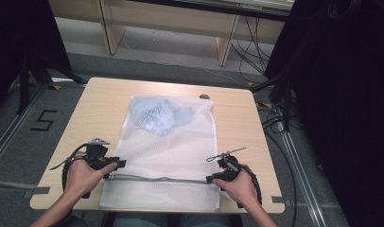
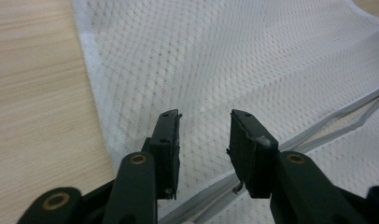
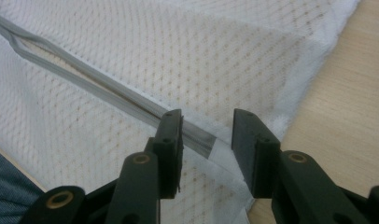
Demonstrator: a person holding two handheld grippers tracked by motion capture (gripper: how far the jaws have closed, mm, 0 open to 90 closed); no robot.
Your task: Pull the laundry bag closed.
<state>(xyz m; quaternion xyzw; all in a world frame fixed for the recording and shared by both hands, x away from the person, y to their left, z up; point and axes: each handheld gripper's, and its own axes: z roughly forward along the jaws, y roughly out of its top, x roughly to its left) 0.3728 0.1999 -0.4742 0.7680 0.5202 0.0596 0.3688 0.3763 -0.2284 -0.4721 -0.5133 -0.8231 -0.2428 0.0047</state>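
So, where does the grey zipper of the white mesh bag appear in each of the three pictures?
High view: the zipper runs across the near end of the mesh bag, between the two hands.
Left gripper view: lower right, slanting up to the right edge.
Right gripper view: from upper left down to the jaws.
Shared landmark: the wooden table beside the bag's edge.

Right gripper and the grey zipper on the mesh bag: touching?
Cannot tell. In the right gripper view the right gripper straddles the zipper end, jaws open, but nothing shows whether they rest on the mesh bag.
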